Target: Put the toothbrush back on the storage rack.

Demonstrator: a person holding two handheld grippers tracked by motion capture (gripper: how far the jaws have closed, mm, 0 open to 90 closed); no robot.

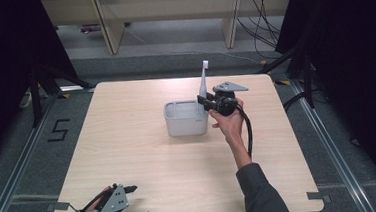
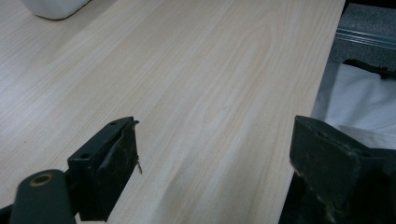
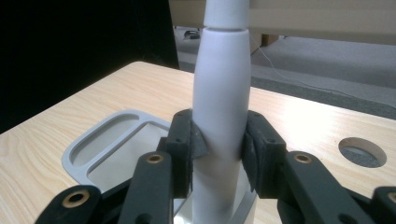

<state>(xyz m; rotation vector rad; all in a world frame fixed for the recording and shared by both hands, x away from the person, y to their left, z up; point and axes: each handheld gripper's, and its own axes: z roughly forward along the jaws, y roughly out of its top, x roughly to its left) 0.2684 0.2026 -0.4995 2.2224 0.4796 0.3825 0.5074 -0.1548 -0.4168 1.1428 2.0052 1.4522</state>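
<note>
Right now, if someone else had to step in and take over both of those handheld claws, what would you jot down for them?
Right gripper: shut on the white toothbrush, holding it upright by its handle, at the right rim of the grey holder.
Left gripper: open, holding nothing, at the near left edge of the table.
Done: toothbrush picked up and brought to the holder.
Left: its lower end seems to be at or just inside the holder's near compartment; how deep it sits is hard to tell. Probably lower it in, then open the jaws and draw back.
</note>
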